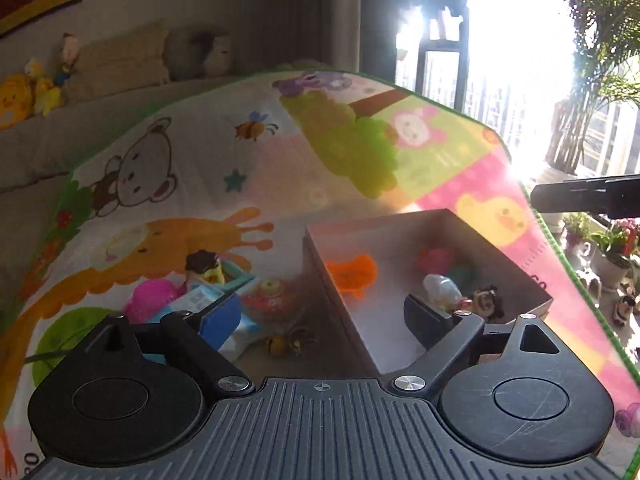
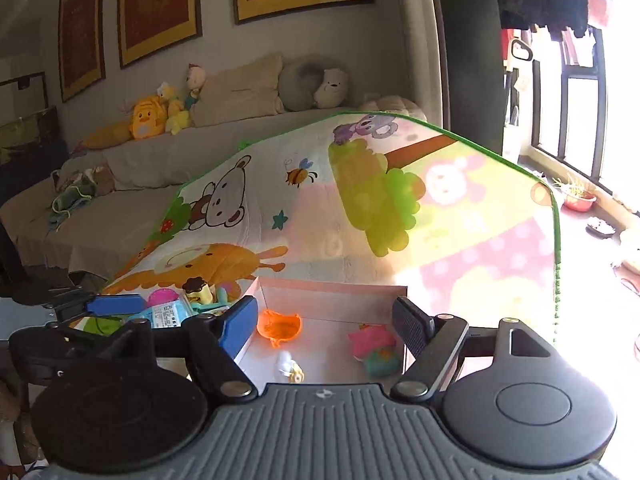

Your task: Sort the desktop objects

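Both grippers stand released with nothing between the fingers: the left gripper (image 1: 316,312) over the box's (image 1: 516,268) near left wall, the right gripper (image 2: 324,326) above its inside. Low in the frame, the box already holds an orange toy (image 2: 279,326), a pink one (image 2: 372,342) and a small white piece (image 2: 289,364), possibly a figure. The unsorted pile (image 1: 208,300) lies lower left on the worktop (image 1: 192,184). Swing the left gripper over, single out one toy, and close squarely on it.
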A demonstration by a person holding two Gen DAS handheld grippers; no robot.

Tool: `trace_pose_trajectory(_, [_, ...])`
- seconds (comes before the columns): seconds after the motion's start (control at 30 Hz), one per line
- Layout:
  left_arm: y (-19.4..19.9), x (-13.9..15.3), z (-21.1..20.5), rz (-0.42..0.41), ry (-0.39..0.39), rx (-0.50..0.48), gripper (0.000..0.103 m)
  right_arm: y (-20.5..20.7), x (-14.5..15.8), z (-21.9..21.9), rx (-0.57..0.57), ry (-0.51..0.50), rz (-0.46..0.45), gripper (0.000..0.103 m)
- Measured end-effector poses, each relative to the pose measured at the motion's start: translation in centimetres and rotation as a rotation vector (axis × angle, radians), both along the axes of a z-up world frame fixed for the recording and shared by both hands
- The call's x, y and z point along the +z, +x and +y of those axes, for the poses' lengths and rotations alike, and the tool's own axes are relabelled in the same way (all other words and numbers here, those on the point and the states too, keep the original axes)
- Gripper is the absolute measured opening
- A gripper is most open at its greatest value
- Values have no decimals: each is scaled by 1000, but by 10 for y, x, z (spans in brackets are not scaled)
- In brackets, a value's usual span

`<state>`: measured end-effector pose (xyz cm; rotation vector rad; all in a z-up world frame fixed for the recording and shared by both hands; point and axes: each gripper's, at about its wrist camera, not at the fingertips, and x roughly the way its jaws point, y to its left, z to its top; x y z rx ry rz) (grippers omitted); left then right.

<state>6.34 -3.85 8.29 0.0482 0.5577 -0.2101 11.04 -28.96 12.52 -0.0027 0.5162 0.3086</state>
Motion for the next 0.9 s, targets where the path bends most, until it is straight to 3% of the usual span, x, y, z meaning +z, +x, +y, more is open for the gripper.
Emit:
trace_pose_trajectory(0.17, [-10,-46,42,77,77,114,95,24,-30,0,-70,-15,94,75])
trace_pose_trajectory(0.3, [-15,-61,68,105,105,209,97,38,-25,40,42,3,149,75])
trace_pose_trajectory(0.47, [-17,-63,87,100,96,223,100,64,-14,127,237,11,255,76])
trace_pose_trajectory(0.63, [13,-50,84,7,162,112,101,129,-32,213,275,-22,355,79])
trace_pose_trajectory(0.7, [32,-48,77,-35,213,73,101,158,-45,234,256,-15,407,85])
trace_pose_trajectory(0.8, [54,-52,71,-38,226,9,101,187,-64,257,228,-38,445,85])
trace_pose_trajectory(0.87, [66,-59,68,-13,233,-23,101,198,-79,269,235,-94,456,81])
trace_pose_trajectory(0.9, [70,-62,68,-1,235,-27,100,200,-85,275,249,-122,468,66])
